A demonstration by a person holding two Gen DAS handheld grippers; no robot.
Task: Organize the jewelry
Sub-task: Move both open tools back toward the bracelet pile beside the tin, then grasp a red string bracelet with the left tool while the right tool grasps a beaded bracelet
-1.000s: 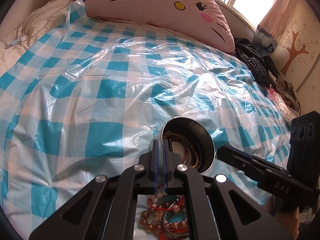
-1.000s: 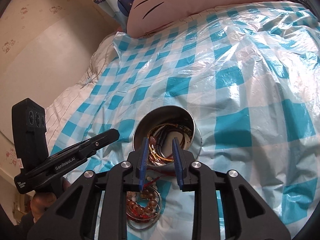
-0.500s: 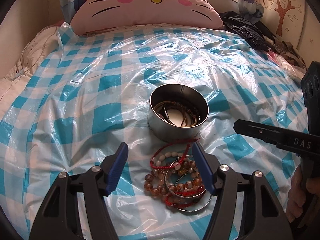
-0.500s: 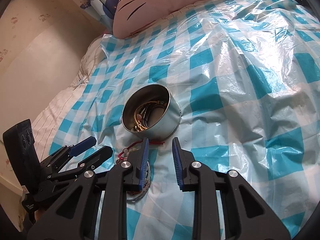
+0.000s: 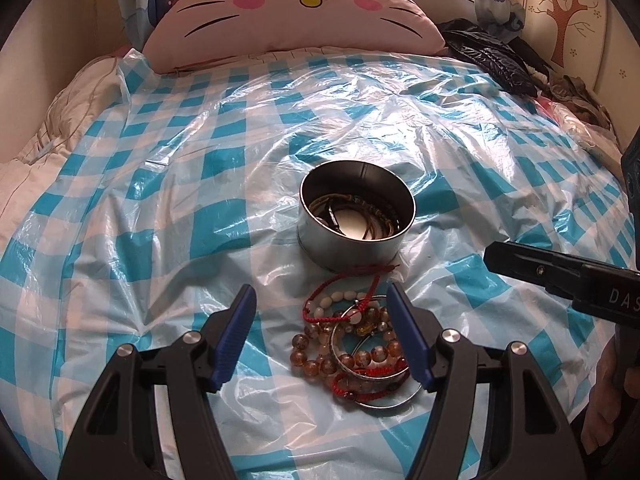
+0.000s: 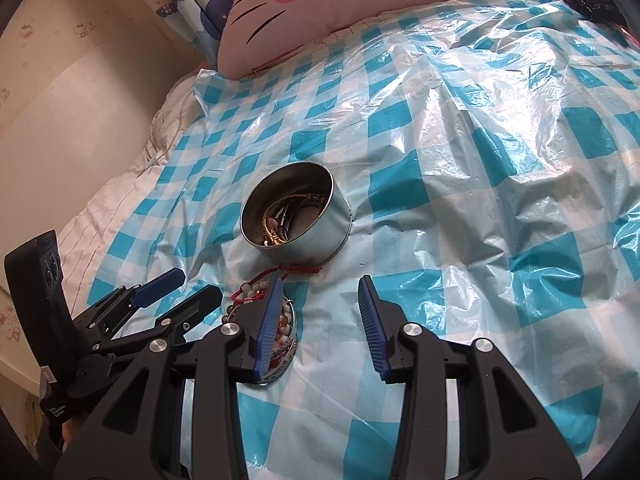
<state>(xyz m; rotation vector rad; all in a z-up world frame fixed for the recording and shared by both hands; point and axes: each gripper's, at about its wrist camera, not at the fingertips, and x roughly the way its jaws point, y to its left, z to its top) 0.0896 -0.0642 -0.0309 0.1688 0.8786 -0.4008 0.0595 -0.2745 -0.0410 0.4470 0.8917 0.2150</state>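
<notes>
A round metal tin (image 5: pixel 348 252) holding several cords and bracelets stands on the blue-checked plastic sheet. Just in front of it lies a pile of bracelets (image 5: pixel 360 356): amber beads, red cords and silver bangles. My left gripper (image 5: pixel 320 292) is open above that pile, its blue pads apart and touching nothing. In the right wrist view the tin (image 6: pixel 320 236) sits ahead of my right gripper (image 6: pixel 320 282), whose jaws are opening over bare sheet with nothing between them. The pile (image 6: pixel 250 292) is partly hidden behind its left finger. The left gripper (image 6: pixel 196 286) shows at lower left.
A pink cat-face pillow (image 5: pixel 296 8) lies at the head of the bed. Dark clothing (image 5: pixel 492 56) is heaped at the far right. A white quilt (image 6: pixel 120 200) and a wall border the left side. The plastic sheet (image 6: pixel 480 160) stretches wrinkled to the right.
Both grippers have drawn back from the tin toward me. The left one went from shut to open above the pile. The right one's jaws have widened.
</notes>
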